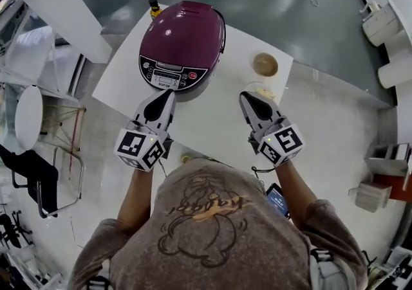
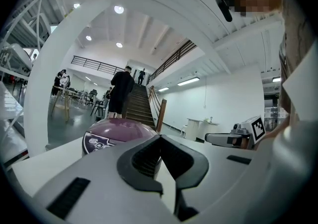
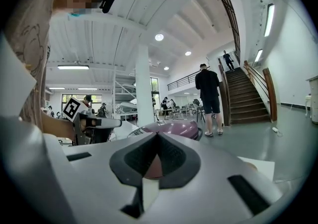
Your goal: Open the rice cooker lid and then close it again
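A purple rice cooker (image 1: 181,41) with a dark control panel stands on the white table (image 1: 212,125), its domed lid down. My left gripper (image 1: 167,94) is just in front of the panel, tips meeting, nothing between them. My right gripper (image 1: 245,96) is to the cooker's right, over the table, also shut and empty. In the left gripper view the cooker (image 2: 117,134) rises just beyond the left gripper (image 2: 159,137). The right gripper view shows the cooker (image 3: 171,128) behind the right gripper (image 3: 157,134), slightly left.
A brown bowl (image 1: 265,64) sits on the table right of the cooker, with a smaller dish (image 1: 264,92) just ahead of the right gripper. A small bottle (image 1: 154,7) stands behind the cooker. Chairs and shelving flank the table; people stand in the hall beyond.
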